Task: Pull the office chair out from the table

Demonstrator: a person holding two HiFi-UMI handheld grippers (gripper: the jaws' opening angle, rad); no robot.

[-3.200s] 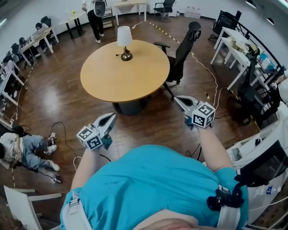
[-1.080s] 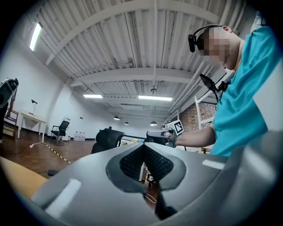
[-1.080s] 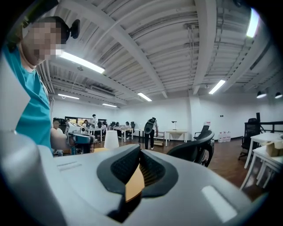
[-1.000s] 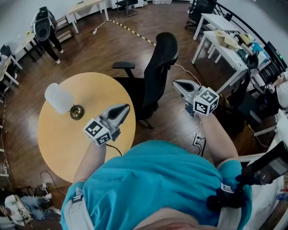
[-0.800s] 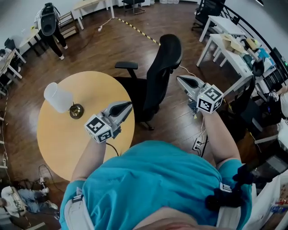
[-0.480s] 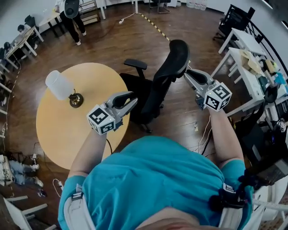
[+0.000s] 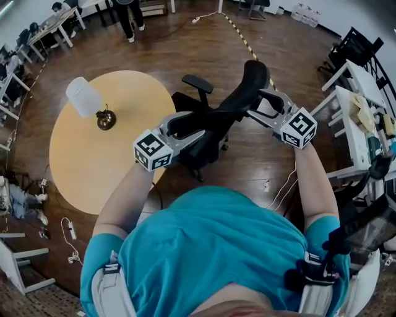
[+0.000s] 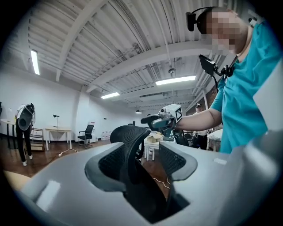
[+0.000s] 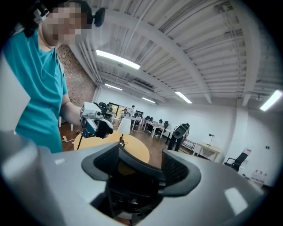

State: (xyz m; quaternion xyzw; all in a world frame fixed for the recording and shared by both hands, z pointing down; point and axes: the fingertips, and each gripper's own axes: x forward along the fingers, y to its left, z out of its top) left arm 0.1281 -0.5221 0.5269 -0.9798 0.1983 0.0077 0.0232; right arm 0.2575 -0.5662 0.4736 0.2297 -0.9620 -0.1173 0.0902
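Observation:
The black office chair (image 7: 246, 88) stands at the right edge of the round wooden table (image 7: 93, 158), its seat turned toward the table. My left gripper (image 7: 197, 125) reaches to the left side of the backrest. In the left gripper view the mesh backrest (image 8: 128, 139) stands between the open jaws of that gripper (image 8: 141, 156), close to the left pad. My right gripper (image 7: 255, 104) is at the backrest's right upper edge, and the chair's back (image 9: 132, 161) lies between its open jaws (image 9: 139, 165). Both pairs of jaws have just been opening.
A white-shaded lamp (image 7: 86, 99) stands on the table. White desks (image 7: 359, 93) line the right side. A cable (image 7: 278, 186) runs over the wood floor behind the chair. One person stands at the far end (image 7: 127, 12); another sits on the floor at the left (image 7: 18, 204).
Both grippers moved forward from short of the chair to either side of its backrest. Their jaws went from shut to wide open, with the backrest now between them.

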